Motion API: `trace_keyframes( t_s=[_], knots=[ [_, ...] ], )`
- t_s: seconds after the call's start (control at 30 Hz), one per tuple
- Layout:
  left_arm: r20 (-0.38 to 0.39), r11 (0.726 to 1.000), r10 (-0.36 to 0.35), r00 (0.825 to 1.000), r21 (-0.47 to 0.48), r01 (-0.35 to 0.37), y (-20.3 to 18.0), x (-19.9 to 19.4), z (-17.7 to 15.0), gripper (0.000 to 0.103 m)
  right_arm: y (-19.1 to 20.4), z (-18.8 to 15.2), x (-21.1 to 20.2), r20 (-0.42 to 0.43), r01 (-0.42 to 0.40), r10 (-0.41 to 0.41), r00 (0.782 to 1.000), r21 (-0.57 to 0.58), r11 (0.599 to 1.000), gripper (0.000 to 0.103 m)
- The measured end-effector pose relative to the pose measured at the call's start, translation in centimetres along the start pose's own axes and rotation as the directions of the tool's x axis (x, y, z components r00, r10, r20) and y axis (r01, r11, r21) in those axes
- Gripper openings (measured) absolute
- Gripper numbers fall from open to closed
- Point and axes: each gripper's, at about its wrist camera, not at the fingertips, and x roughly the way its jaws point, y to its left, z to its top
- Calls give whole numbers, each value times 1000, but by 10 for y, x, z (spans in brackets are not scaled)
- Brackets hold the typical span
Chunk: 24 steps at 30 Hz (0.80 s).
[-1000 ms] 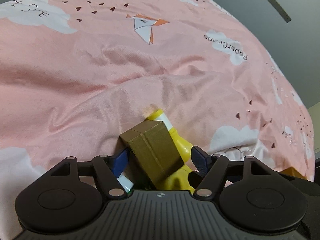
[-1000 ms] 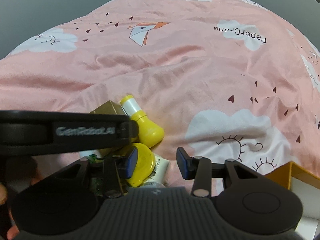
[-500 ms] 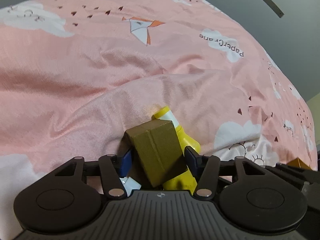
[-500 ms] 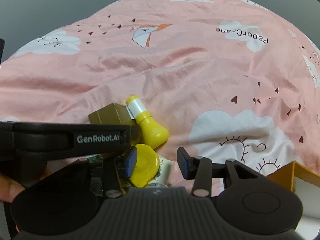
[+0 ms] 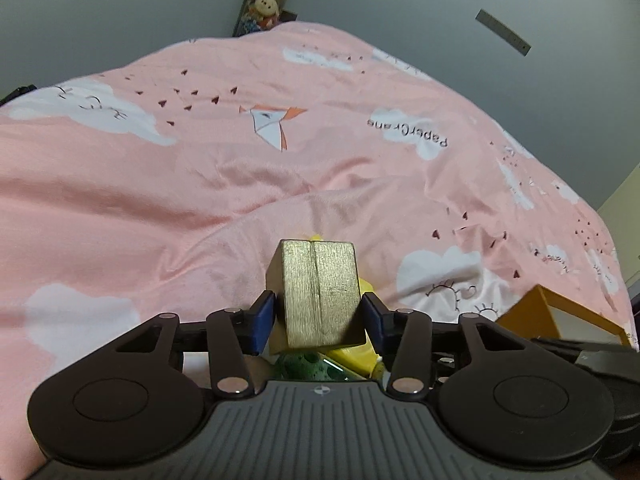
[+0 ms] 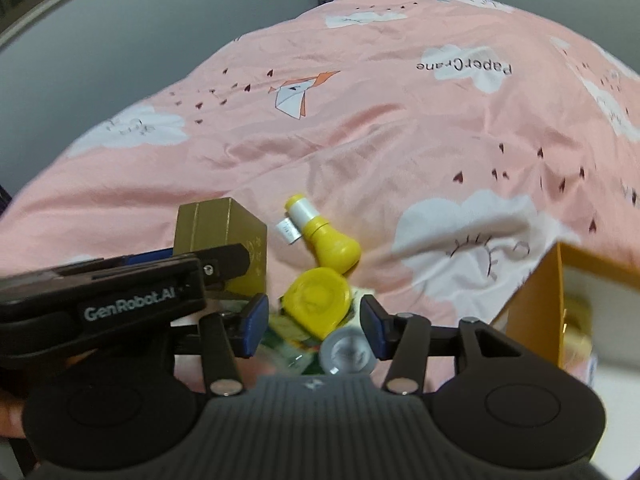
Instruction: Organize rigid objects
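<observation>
My left gripper (image 5: pixel 318 318) is shut on a gold box (image 5: pixel 320 292) and holds it lifted above the pink bedspread; the box also shows in the right wrist view (image 6: pixel 220 236) at the left. My right gripper (image 6: pixel 314 322) is open and empty above a pile of items: a yellow bulb-shaped bottle (image 6: pixel 324 236), a yellow round lid (image 6: pixel 316 300) and a silver cap (image 6: pixel 347 354). Part of the pile is hidden under the box in the left wrist view.
An orange open box (image 6: pixel 536 300) stands at the right, also seen in the left wrist view (image 5: pixel 532 312). The pink bedspread (image 5: pixel 200 184) with cloud prints spreads beyond. Plush toys (image 5: pixel 266 4) sit at the far wall.
My left gripper closed on the gold box and lifted it, turning it upright. My right gripper rose and stayed open over the pile.
</observation>
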Motion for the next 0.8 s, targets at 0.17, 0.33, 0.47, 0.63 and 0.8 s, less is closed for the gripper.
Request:
trace_keyframes(
  t_s=[0.17, 0.33, 0.47, 0.63, 0.8],
  knots=[
    [12, 1000, -14, 1000, -3, 14, 6, -22, -6, 53, 1, -16, -12, 22, -47, 45, 999, 97, 994, 55],
    [-2, 999, -35, 999, -41, 35, 22, -39, -10, 53, 0, -28, -15, 42, -75, 69, 997, 179, 981, 62],
    [-40, 997, -34, 999, -66, 31, 36, -40, -15, 53, -4, -34, -12, 43, -104, 96, 994, 233, 967, 62],
    [-79, 996, -20, 997, -89, 13, 43, -34, -15, 53, -5, -38, -2, 26, -137, 135, 990, 264, 955, 64],
    [-106, 993, -18, 994, -118, 5, 53, -28, -14, 53, -4, -44, 4, 8, -186, 191, 982, 287, 940, 73]
  ],
)
